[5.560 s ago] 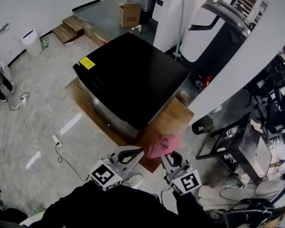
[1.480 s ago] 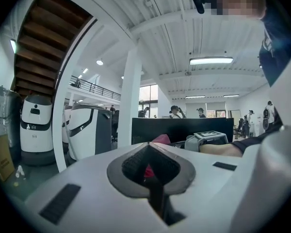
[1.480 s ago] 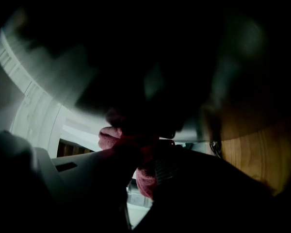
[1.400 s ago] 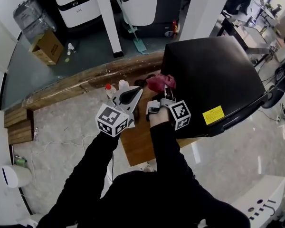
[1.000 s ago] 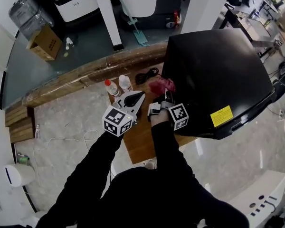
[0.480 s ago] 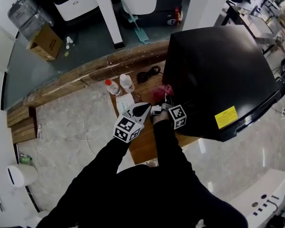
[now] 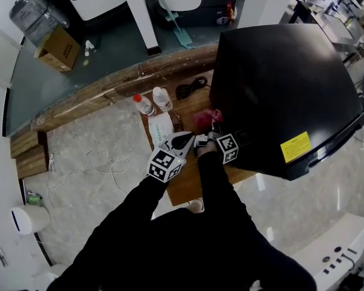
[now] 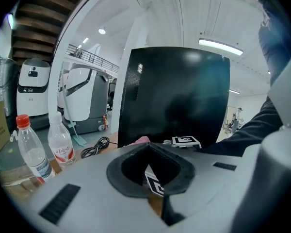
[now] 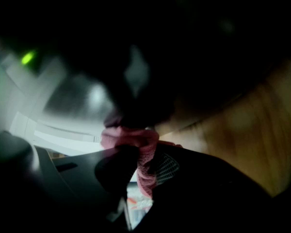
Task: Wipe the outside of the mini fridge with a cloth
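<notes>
Pink cloth [image 7: 204, 118] meets the mini fridge [image 7: 285, 83] low on its side wall, just above the wooden board [image 7: 183, 187] that carries it; two bottles [image 7: 162, 99] stand near the board's far corner. Wiping appears under way on this wall. Nothing shows whether the top or other faces are done, so much is likely left. The right gripper [image 7: 210, 130] has its fingers clamped on the bunched cloth, which is pressed to the dark panel. The left gripper [image 7: 183, 140] hovers just beside, fingers closed together on nothing.
</notes>
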`<state>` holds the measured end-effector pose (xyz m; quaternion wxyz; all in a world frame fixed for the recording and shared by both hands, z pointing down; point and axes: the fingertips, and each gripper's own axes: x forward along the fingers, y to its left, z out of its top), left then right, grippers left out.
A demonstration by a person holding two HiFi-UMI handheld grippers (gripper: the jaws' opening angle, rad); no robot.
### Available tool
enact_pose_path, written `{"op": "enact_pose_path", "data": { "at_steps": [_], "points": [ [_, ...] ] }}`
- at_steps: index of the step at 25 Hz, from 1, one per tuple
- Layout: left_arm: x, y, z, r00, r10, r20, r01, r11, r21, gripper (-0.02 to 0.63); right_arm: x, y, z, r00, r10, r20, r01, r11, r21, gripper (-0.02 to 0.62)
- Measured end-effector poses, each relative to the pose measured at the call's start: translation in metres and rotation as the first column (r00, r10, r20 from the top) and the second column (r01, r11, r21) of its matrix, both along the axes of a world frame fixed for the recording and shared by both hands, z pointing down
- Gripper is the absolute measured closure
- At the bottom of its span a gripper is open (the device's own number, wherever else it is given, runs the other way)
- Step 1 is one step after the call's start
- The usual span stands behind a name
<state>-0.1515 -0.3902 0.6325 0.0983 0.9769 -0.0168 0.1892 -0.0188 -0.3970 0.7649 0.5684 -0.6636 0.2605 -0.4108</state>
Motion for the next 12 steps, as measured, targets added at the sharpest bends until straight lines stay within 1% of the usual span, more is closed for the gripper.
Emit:
{"op": "enact_pose_path", "data": {
  "at_steps": [2, 5, 7, 9, 11, 12],
  "points": [
    [-0.006, -0.003, -0.010, 1.000, -0.018, -0.017, 0.018, 1.000, 0.011, 0.600, -0.012, -0.003, -0.018, 0.998, -0.047, -0.036, 0.048, 0.999, 0.015, 0.522],
    [-0.017, -0.005, -0.042, 0.996, -0.048, -0.070, 0.050, 0.998, 0.031, 0.600, -0.038, 0.005, -0.071, 0.978, -0.150, -0.148, 0.152, 0.988, 0.000, 0.522],
    [-0.024, -0.006, -0.072, 0.990, -0.067, -0.126, 0.071, 0.997, 0.026, 0.600, -0.056, 0.017, -0.120, 0.953, -0.207, -0.222, 0.213, 0.977, -0.001, 0.522],
    [-0.031, -0.004, -0.104, 0.978, -0.077, -0.192, 0.078, 0.997, 0.000, 0.600, -0.071, 0.034, -0.172, 0.920, -0.248, -0.305, 0.262, 0.965, 0.007, 0.522],
    [-0.036, 0.003, -0.134, 0.966, -0.074, -0.247, 0.072, 0.997, -0.014, 0.600, -0.081, 0.052, -0.223, 0.889, -0.262, -0.374, 0.298, 0.954, 0.038, 0.522],
    [-0.039, 0.008, -0.148, 0.961, -0.069, -0.267, 0.068, 0.998, -0.012, 0.600, -0.084, 0.062, -0.245, 0.881, -0.261, -0.394, 0.306, 0.950, 0.055, 0.522]
  ]
}}
